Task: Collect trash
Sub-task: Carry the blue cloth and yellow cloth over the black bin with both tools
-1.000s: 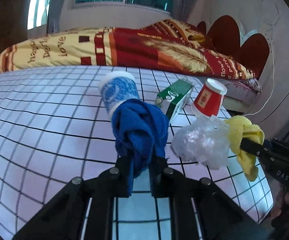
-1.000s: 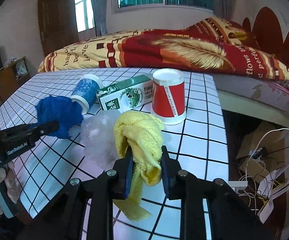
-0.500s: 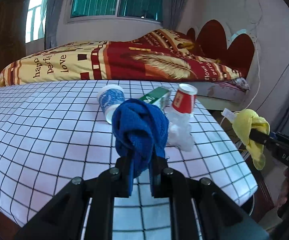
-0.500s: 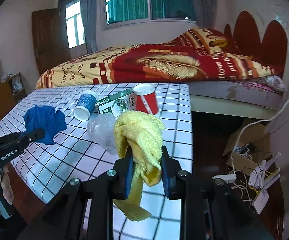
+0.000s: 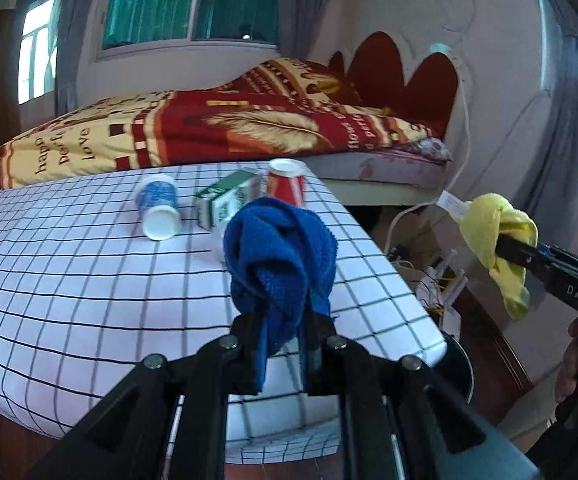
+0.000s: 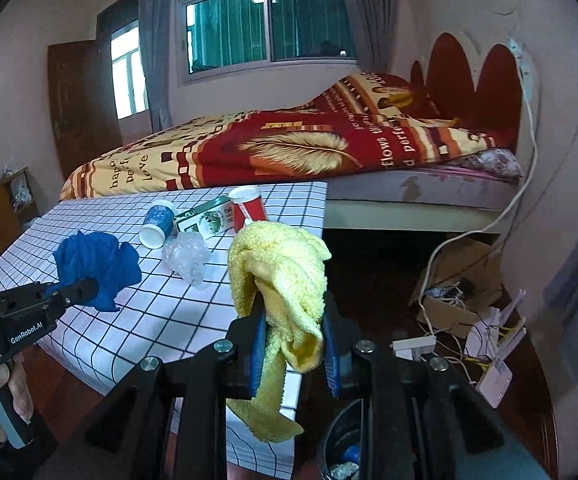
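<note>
My left gripper (image 5: 283, 322) is shut on a blue cloth (image 5: 281, 252) and holds it above the near edge of the checked table (image 5: 69, 280). My right gripper (image 6: 291, 330) is shut on a yellow cloth (image 6: 281, 272), held off the table's right corner above a dark bin (image 6: 341, 452). On the table lie a blue paper cup (image 6: 157, 224) on its side, a green carton (image 6: 205, 220), an upside-down red cup (image 6: 249, 206) and a crumpled clear plastic bag (image 6: 187, 256).
A bed with a red and yellow blanket (image 6: 289, 152) stands behind the table. A cardboard box (image 6: 457, 280), cables and a power strip (image 6: 413, 346) lie on the floor at the right. The bin also shows in the left wrist view (image 5: 455, 368).
Both grippers have pulled back and up from the table with their cloths. The trash items now look smaller and farther away; the bin has come into view.
</note>
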The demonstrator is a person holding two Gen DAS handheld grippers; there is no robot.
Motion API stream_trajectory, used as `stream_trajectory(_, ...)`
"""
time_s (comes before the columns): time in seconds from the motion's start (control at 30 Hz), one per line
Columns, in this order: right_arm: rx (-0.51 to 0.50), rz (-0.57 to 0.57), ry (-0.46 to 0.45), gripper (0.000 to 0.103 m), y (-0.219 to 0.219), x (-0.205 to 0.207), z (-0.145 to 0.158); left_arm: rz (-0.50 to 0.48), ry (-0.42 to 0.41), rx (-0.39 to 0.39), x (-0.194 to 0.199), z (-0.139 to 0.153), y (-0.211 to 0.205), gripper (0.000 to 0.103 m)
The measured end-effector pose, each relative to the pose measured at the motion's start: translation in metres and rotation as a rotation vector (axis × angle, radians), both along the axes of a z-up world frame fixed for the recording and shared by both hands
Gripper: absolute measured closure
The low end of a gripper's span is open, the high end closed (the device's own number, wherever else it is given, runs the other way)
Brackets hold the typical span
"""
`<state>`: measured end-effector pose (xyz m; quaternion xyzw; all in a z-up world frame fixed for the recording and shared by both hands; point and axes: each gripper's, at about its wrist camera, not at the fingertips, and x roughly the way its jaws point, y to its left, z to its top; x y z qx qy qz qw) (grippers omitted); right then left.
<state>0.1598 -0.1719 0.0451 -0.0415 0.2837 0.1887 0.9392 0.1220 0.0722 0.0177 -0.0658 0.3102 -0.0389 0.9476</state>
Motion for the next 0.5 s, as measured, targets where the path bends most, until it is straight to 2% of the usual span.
stream_trajectory(0.27,-0.01,-0.065,0.005,0.077,-0.042,-0.017,-0.004,-0.079,0.002,0.017,-0.004,0.001,-0.038,0.09)
stream_trajectory(0.5,-0.019,-0.137,0.035,0.077,-0.083,-0.026,-0.019,-0.161,0.018,0.022,0.0,-0.005,-0.077,0.09)
